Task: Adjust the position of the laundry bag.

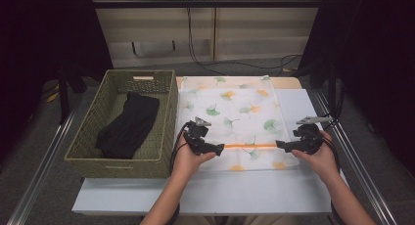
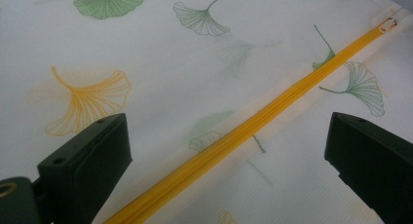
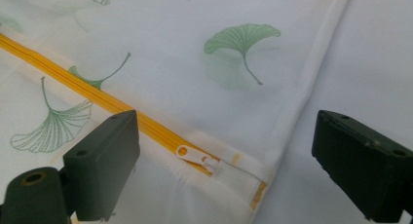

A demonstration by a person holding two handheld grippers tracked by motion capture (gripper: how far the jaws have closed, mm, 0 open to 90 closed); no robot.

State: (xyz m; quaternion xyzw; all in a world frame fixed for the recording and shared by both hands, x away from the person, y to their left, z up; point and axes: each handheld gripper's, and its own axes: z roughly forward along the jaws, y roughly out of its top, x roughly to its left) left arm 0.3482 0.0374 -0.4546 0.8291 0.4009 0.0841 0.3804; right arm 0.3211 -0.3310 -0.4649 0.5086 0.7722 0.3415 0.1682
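White tabletop (image 1: 205, 193), bare along the near edge, where our two forearms enter from below.

Item 1: left hand-held gripper (image 1: 219, 147), in our left hand, lying level and pointing toward the right one. Jaws apart; in the left gripper view they stand either side of the zip with nothing pressed between them.

Item 2: right hand-held gripper (image 1: 280, 146), in our right hand, level, pointing toward the left one. Jaws apart; in the right gripper view the slider lies between them, untouched.

Item 3: mesh laundry bag (image 1: 235, 112), white with green and yellow ginkgo leaves, spread flat on the tabletop between and beyond both grippers.

Item 4: orange-yellow zipper (image 1: 249, 146), running across the near part of the bag from one gripper to the other. We note it closed along its visible length.

Item 5: white zipper pull (image 3: 197, 157), at the end of the zip near the bag's right seam.

Item 6: woven green basket (image 1: 166, 117), just left of the bag, touching its edge or nearly so; we cannot tell which.

Item 7: black folded garment (image 1: 128, 124), lying inside the basket.

Beyond: pale cabinet fronts (image 1: 264, 24) with dark cables trailing down to the floor.
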